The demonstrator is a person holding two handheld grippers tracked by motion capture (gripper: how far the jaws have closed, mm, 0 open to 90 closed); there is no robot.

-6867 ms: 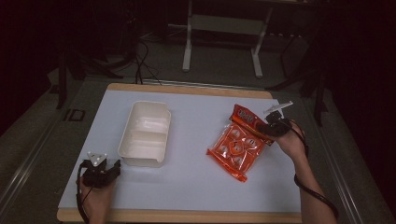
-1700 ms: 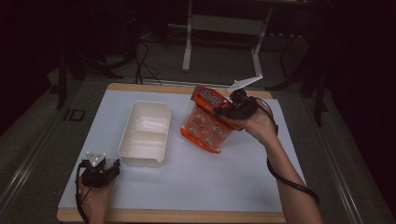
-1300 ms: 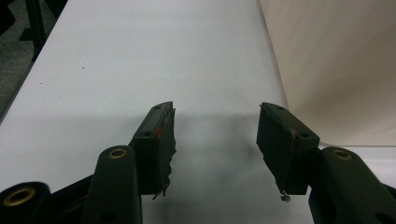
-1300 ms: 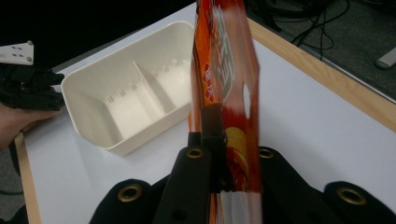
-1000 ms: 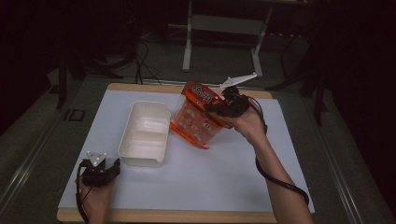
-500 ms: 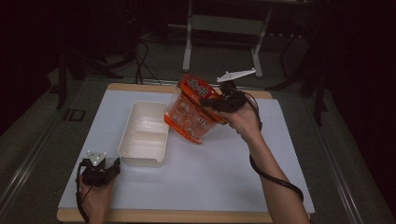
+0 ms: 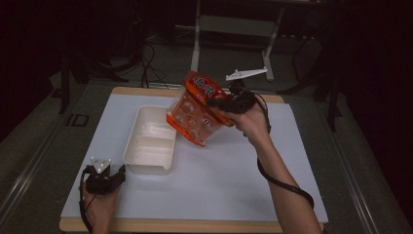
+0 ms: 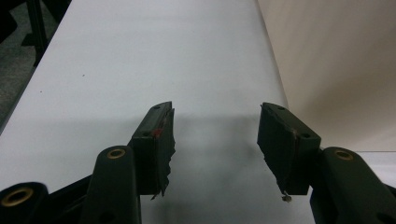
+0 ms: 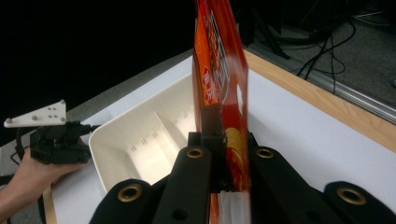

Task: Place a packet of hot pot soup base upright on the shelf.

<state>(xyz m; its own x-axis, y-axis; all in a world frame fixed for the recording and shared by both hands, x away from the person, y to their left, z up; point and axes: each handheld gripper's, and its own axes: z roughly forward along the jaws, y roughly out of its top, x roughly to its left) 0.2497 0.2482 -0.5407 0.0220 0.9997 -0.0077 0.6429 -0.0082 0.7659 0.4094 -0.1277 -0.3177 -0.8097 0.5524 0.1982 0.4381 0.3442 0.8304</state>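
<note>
High view: right gripper clamps orange snack bag above white container.

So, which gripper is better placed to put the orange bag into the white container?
The right gripper. It is shut on the orange bag, lifted beside the white container. The left gripper rests open on the table's near corner and holds nothing.

Orange snack bag: printed plastic, lifted clear of the tabletop, tilted, its lower corner over the right edge of the tray. White rectangular tray: open, upright, empty, resting flat on the tabletop's left half.
</note>
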